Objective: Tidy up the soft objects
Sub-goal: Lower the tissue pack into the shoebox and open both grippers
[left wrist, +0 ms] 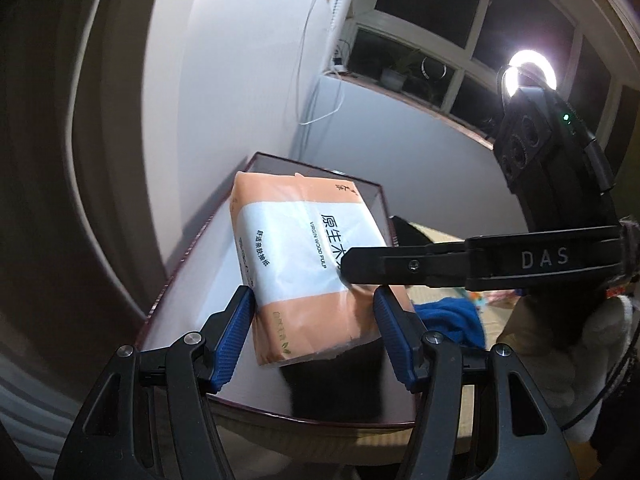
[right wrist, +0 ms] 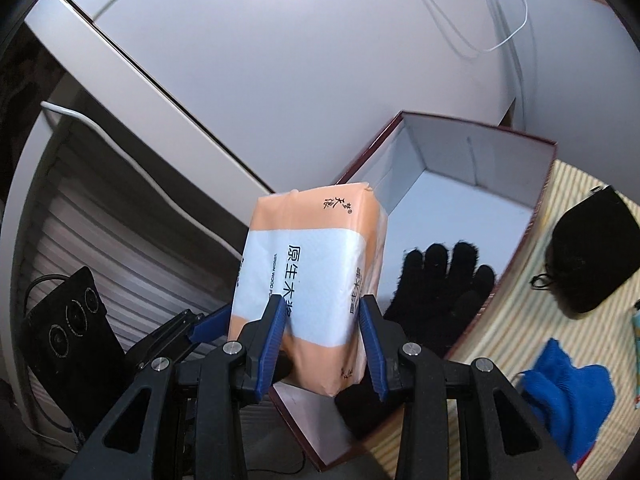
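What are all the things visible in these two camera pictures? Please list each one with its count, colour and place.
tissue pack: one, orange and white, held above the box, between both grippers
box: one, dark red outside, white inside, open, on the striped surface
glove: one, black, lying inside the box
pouch: one, black, on the striped surface right of the box
cloth: one, blue, on the striped surface near the box
ring light: one, white, lit, near the window
window: one, white frame, dark panes, behind the ring light
left gripper: black with blue pads, around the pack's near end
right gripper: black with blue pads, clamped on the pack
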A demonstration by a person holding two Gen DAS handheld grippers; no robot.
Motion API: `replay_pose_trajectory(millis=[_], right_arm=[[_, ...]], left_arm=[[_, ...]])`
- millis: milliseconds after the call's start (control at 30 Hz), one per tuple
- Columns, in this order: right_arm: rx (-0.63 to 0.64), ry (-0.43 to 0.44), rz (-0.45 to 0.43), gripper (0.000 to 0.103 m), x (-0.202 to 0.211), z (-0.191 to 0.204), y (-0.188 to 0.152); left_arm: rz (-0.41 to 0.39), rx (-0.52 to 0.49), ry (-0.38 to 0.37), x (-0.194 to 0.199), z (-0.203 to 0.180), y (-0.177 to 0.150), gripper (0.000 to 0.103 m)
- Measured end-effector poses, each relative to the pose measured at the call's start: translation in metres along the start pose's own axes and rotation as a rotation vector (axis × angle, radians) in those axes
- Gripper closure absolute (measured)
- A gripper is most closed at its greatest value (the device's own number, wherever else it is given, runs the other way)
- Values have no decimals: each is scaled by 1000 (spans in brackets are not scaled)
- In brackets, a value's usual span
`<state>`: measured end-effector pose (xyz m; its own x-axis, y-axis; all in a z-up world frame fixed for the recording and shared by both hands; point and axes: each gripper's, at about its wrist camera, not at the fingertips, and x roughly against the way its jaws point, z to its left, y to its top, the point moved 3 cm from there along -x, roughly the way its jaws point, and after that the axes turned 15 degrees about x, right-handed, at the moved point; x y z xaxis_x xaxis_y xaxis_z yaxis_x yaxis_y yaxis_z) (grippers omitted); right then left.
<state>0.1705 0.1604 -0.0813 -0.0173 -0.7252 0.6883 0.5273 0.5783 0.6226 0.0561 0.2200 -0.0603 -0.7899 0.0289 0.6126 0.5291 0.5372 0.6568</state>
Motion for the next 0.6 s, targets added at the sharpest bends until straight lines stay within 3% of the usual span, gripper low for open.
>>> replay_pose_trajectory(millis=[100,267,600], right_arm=[[8,-10,18,68,-5,-1,1],[8,-35,12,68,-1,-4,2],[44,-88,-6,63,35,-20,-14]], left_arm=[[-15,-21,43,-3,1,-1,43],[-25,-17,50,-1,3,-2,43],[-29,-5,1,11,-7,-10,43]])
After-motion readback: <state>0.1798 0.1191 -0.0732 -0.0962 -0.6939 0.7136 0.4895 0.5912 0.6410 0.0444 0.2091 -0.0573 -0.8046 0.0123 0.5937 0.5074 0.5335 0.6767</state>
